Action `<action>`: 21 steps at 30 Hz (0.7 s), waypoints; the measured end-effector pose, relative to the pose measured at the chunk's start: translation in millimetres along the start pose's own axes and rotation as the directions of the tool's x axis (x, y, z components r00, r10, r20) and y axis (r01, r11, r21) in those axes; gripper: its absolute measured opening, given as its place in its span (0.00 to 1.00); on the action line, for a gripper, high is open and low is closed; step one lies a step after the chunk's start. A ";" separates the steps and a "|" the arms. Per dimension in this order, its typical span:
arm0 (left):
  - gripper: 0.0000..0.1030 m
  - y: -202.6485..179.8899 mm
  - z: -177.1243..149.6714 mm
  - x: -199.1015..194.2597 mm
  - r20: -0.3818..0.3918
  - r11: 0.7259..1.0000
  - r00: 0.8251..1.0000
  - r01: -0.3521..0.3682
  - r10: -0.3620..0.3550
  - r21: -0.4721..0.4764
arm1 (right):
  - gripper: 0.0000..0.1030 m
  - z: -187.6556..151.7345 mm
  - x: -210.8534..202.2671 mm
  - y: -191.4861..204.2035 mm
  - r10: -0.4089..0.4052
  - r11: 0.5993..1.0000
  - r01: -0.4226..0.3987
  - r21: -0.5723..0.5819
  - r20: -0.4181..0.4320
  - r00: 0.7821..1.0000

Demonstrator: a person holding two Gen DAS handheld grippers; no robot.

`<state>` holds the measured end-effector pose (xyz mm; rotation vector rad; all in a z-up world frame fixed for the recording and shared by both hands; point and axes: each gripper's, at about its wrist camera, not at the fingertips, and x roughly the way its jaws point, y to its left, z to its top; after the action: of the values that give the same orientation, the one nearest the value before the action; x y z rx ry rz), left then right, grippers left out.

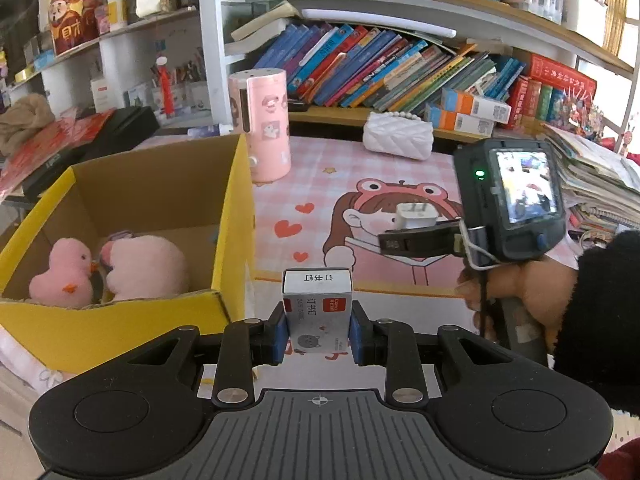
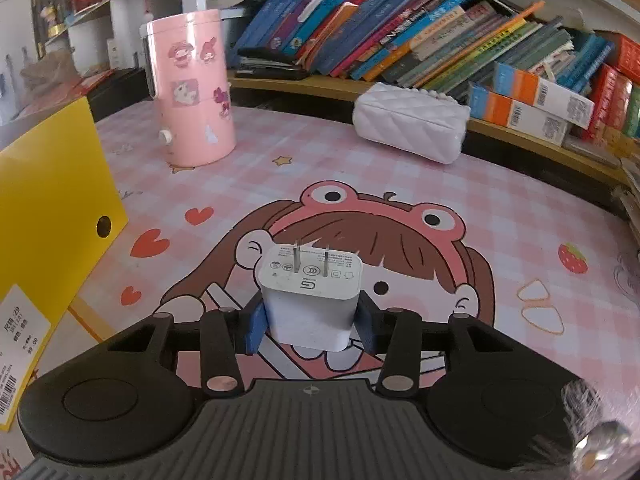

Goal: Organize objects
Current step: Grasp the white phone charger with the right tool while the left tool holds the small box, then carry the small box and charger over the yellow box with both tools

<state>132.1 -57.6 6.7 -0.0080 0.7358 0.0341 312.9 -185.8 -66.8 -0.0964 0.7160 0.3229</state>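
Nearest in the left wrist view, the left gripper (image 1: pixel 318 330) is clamped on a small staples box (image 1: pixel 317 310), its blue pads (image 1: pixel 281 334) pressing the box's two sides; the box stands upright between them, white lid end facing away. It hangs above the desk (image 1: pixel 360 160), just beside the near right corner of the yellow cardboard box (image 1: pixel 120 320), which sits at the desk's left edge. Inside that box lie two pink plush toys (image 1: pixel 108 268), touching each other near its front wall.

In the right wrist view, the right gripper (image 2: pixel 314 322) has its jaws closed on a white charger plug (image 2: pixel 310 298), pads against both sides, the two metal prongs pointing up and away. The plug is held over the cartoon girl printed on the pink checked desk mat (image 2: pixel 400 184). From the left wrist view the same gripper shows side-on, to the right, gripped by a hand (image 1: pixel 520 292) in a dark sleeve (image 1: pixel 604 320).

Farther back, a pink cylindrical container (image 2: pixel 192 88) with stickers stands near the desk's far left corner, behind the yellow box. A white quilted pouch (image 2: pixel 412 122) lies at the far edge, against the low shelf. Behind it leaning books (image 2: pixel 400 28) fill the shelf.
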 end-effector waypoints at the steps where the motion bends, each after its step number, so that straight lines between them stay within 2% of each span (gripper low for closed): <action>1: 0.27 0.5 -0.4 -1.1 0.001 1.000 1.000 0.000 0.000 -0.001 | 0.41 -1.9 -3.8 -1.2 -0.004 1.000 0.004 0.006 0.002 1.000; 13: 0.27 10.1 -13.9 -23.6 0.046 0.999 0.998 0.049 -0.048 -0.014 | 0.41 -28.1 -100.6 -7.3 -0.033 0.998 0.031 0.048 0.032 0.999; 21: 0.27 32.3 -28.5 -47.4 0.091 0.994 0.990 0.106 -0.105 -0.006 | 0.41 -55.9 -172.0 10.7 -0.072 0.996 0.071 0.053 0.029 0.997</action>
<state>76.8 -27.3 17.5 -0.0558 0.6435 -0.0619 152.6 -230.9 4.6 -0.0672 0.6878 0.2366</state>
